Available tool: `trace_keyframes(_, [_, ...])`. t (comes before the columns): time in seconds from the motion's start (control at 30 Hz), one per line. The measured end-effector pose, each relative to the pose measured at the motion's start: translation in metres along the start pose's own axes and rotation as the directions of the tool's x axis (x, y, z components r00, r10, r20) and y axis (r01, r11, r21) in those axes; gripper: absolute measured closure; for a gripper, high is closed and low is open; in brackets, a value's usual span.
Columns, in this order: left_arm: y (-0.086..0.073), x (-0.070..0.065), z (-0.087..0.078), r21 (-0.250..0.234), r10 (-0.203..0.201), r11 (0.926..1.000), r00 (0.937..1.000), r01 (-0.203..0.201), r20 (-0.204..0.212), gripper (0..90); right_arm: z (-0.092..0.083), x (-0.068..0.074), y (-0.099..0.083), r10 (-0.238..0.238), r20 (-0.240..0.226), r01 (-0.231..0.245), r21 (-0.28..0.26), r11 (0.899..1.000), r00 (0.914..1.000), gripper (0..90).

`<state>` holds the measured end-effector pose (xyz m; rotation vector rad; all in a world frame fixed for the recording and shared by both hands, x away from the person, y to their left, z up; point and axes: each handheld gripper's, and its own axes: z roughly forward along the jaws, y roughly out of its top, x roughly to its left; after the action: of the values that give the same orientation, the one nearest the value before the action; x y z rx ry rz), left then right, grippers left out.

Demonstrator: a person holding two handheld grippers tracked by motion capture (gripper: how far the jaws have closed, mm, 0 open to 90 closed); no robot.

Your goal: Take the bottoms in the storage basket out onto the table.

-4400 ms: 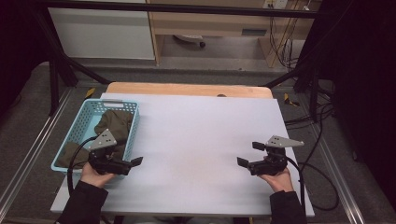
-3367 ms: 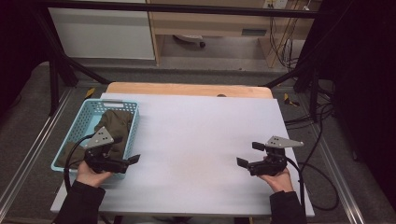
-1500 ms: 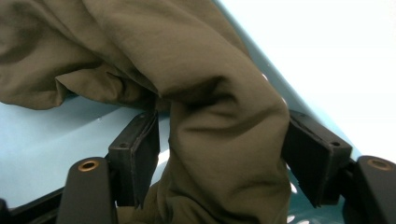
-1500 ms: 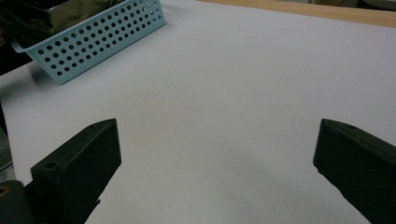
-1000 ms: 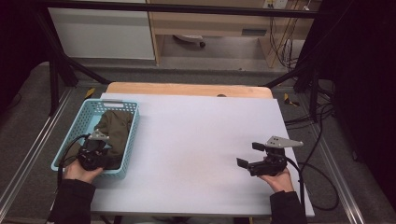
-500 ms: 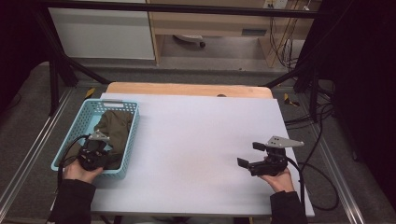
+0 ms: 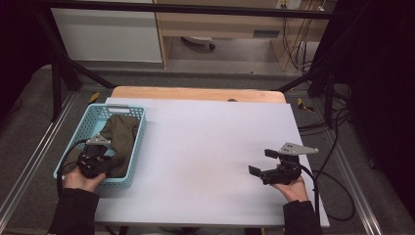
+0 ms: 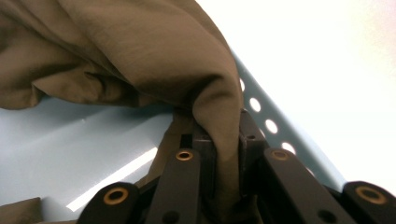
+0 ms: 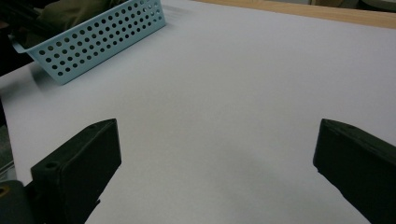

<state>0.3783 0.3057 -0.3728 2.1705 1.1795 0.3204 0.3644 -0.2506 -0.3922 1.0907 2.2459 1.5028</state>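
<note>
Having just been closing, now pinching a fold of the olive-brown cloth (image 8: 140, 51) between the jaws of the left hand-held gripper (image 8: 219, 154), down inside the light blue perforated basket (image 7: 134, 147). Reaching in from the tabletop (image 7: 205, 147) where this hand-held gripper was hovering seconds ago. Looking ready, by the grip, for lifting the cloth out. Resting well off to the side, the right hand-held gripper (image 9: 215, 168), jaws spread wide, gripping nothing.
</note>
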Motion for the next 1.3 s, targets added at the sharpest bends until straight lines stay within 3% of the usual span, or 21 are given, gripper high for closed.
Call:
trace_keyframes(0.13, [0.001,0.002,-0.008,-0.038,-0.014,0.9992,0.9999,0.014,0.006,81.3,0.0,0.0,0.0,0.003,-0.001,-0.003,0.002,1.0,1.0,1.4])
trace_keyframes(0.43, [0.002,0.002,-0.017,-0.073,-0.019,0.9972,0.9998,0.019,0.006,81.5,0.0,0.0,0.0,0.002,-0.003,-0.002,0.001,1.0,1.0,1.4])
trace_keyframes(0.67, [0.005,0.003,-0.03,-0.122,-0.034,0.9919,0.9994,0.035,0.009,81.6,0.0,0.001,0.0,0.002,-0.004,-0.002,-0.002,1.0,1.0,1.4])
trace_keyframes(1.3, [0.011,0.003,-0.046,-0.179,-0.038,0.983,0.9992,0.04,0.012,81.9,0.001,0.001,0.0,0.001,-0.001,-0.001,0.005,1.0,1.0,1.4])
